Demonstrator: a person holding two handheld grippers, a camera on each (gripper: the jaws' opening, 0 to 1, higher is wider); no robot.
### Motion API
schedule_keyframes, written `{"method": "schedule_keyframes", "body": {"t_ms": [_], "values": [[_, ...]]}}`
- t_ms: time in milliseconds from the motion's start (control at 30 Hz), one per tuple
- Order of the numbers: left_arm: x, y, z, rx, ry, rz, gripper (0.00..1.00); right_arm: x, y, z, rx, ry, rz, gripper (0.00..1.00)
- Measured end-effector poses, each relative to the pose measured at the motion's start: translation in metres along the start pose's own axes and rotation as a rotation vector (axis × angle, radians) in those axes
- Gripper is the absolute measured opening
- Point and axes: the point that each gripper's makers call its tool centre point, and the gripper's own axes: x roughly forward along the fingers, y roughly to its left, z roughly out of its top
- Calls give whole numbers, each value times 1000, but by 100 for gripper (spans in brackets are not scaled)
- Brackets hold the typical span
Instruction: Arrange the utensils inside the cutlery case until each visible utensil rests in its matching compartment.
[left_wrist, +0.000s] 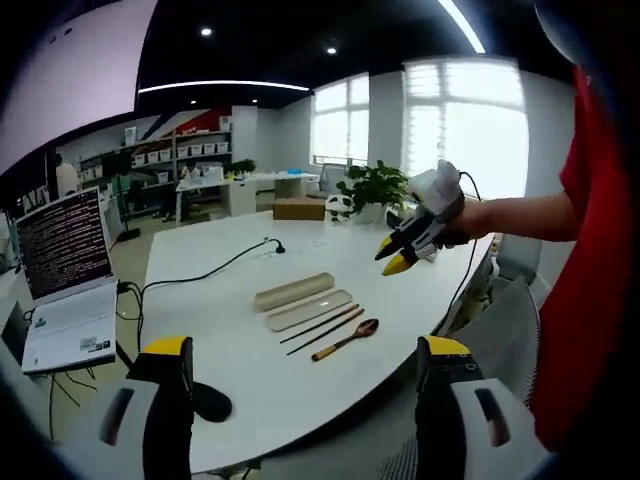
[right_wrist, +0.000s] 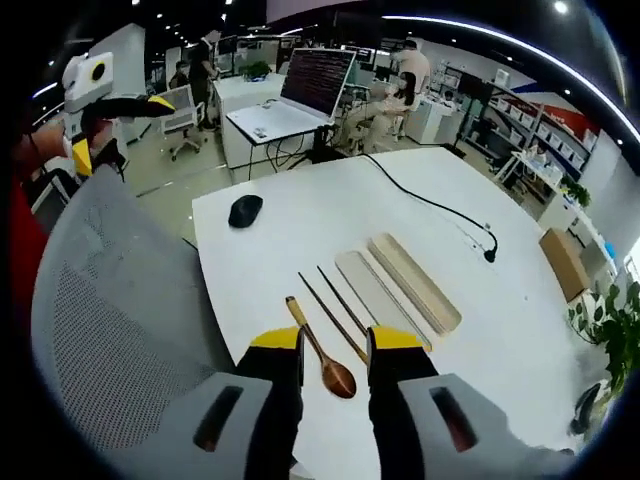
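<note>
On the white table (left_wrist: 240, 330) lie a beige cutlery case base (left_wrist: 294, 290), its flat lid (left_wrist: 308, 310), two dark chopsticks (left_wrist: 322, 326) and a wooden spoon (left_wrist: 346, 340), side by side. My left gripper (left_wrist: 305, 348) stands wide open short of the table's near edge, with nothing between its jaws. A hand holds my right gripper (left_wrist: 393, 258) in the air right of the case. In the right gripper view, my right gripper (right_wrist: 335, 345) hovers over the spoon (right_wrist: 320, 352) with a narrow gap and holds nothing. Chopsticks (right_wrist: 330, 303), lid (right_wrist: 372, 290) and base (right_wrist: 415, 283) lie beyond. The left gripper (right_wrist: 120, 130) is at upper left.
A black mouse (right_wrist: 245, 210) and a black cable (right_wrist: 430, 205) lie on the table. An open laptop (right_wrist: 310, 85) sits on a neighbouring desk. A grey mesh chair (right_wrist: 120, 300) stands at the table's edge. A plant (left_wrist: 375, 190) and cardboard box (left_wrist: 298, 208) are at the far end.
</note>
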Motion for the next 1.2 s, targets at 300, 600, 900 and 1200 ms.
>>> {"method": "schedule_keyframes", "body": {"t_ms": [300,600,900,1200], "values": [[-11,5,9,-71,-44,39,95,20,6,-18,45,34,32,24],[-18,5,3,-71,-30,77,95,39,15,-28,1,81,56,22],[-20,4,-1,-71,-21,95,95,51,8,-44,-74,149,41,21],[-27,9,-8,-69,-1,125,95,59,5,-59,-65,174,49,20]]}}
